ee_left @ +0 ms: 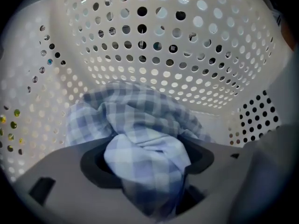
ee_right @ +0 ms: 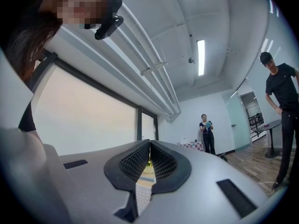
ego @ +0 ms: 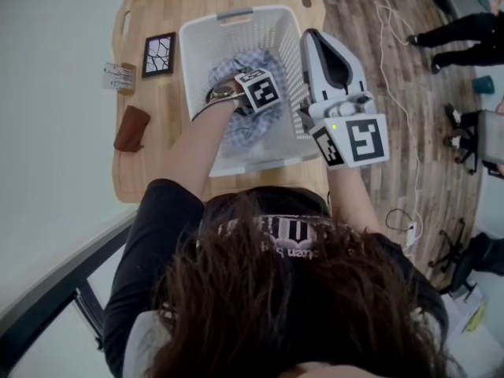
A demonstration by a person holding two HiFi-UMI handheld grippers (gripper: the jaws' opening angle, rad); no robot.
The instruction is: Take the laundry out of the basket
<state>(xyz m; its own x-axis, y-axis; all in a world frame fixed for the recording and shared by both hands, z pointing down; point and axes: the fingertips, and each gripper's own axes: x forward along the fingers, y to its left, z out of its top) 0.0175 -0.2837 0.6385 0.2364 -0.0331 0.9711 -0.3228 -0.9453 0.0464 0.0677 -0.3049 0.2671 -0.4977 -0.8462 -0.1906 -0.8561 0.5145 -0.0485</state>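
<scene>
A white perforated laundry basket (ego: 236, 20) stands on the wooden table (ego: 157, 160). A blue-and-white checked cloth (ego: 236, 128) lies crumpled at its bottom. My left gripper (ee_left: 147, 160) reaches steeply down into the basket, and a bunched fold of the checked cloth (ee_left: 145, 148) fills the gap between its dark pads, which press on it from both sides. In the head view only its marker cube (ego: 260, 89) shows above the cloth. My right gripper (ego: 315, 38) hovers beside the basket's right wall with its jaws shut and nothing in them; its own view looks out into the room.
Left of the basket on the table lie a black-framed tile (ego: 159, 54), a small card (ego: 118, 75) and a brown object (ego: 131, 127). White cables (ego: 394, 53) run over the wood floor at the right. Two people (ee_right: 206, 132) (ee_right: 282, 101) stand across the room.
</scene>
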